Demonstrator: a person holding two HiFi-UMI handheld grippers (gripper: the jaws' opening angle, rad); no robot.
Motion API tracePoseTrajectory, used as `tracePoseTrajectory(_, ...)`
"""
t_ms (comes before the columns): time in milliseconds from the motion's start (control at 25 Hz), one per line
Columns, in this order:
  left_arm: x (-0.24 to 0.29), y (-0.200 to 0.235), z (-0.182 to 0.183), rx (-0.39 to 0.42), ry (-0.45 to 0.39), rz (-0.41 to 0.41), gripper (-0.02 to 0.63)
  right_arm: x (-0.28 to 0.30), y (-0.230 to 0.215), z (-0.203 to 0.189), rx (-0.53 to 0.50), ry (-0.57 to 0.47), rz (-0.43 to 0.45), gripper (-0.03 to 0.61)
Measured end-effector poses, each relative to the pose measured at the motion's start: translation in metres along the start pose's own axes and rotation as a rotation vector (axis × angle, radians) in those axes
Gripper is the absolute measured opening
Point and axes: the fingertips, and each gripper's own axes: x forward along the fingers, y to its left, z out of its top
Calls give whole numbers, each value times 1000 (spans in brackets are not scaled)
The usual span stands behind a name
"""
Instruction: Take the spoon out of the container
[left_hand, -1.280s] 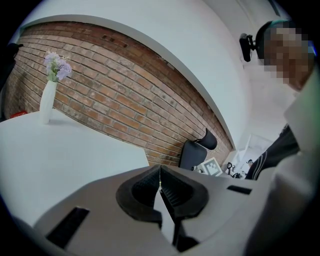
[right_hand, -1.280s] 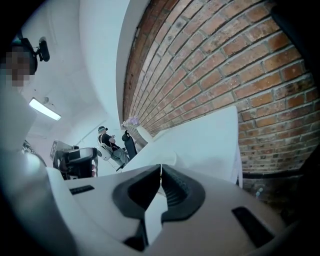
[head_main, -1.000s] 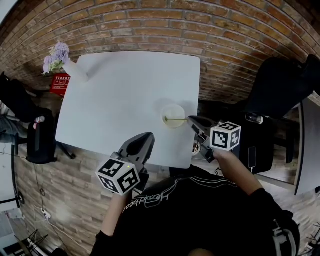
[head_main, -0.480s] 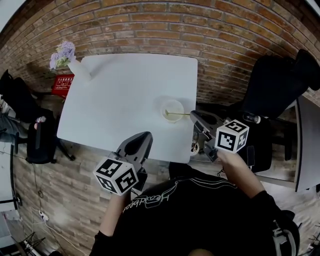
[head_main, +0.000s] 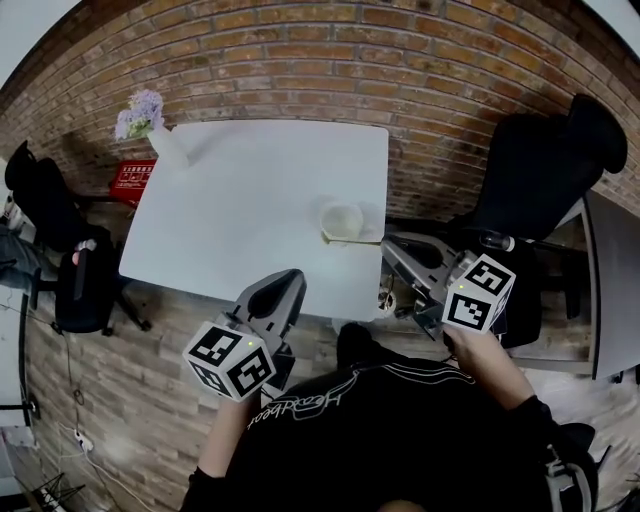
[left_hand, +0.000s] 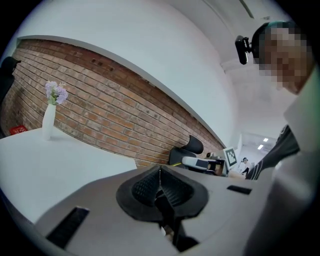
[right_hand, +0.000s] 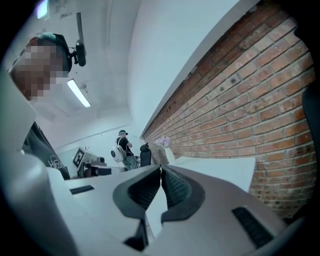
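The pale round container (head_main: 343, 218) sits by the white tabletop's (head_main: 250, 190) right edge, its thin yellowish spoon (head_main: 352, 240) reaching toward the right gripper (head_main: 385, 241), whose jaws, like the left gripper's (head_main: 292, 278), are pressed together on nothing visible, so a clumsy grab could knock the container off that edge.

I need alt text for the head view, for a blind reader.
Seen from above, the shut right gripper points at the handle of a spoon in a container near the right edge of the white table; the left gripper hovers shut.
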Motion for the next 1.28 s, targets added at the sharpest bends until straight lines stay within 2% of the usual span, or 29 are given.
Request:
tracePoseTrajectory(280, -7, -16, 5, 26, -14, -15, 8, -14, 22, 1, -34, -19, 18, -1)
tracePoseTrajectory(1280, -13, -36, -2, 41, -8, -21, 8, -32, 33, -3, -41, -40, 6, 0)
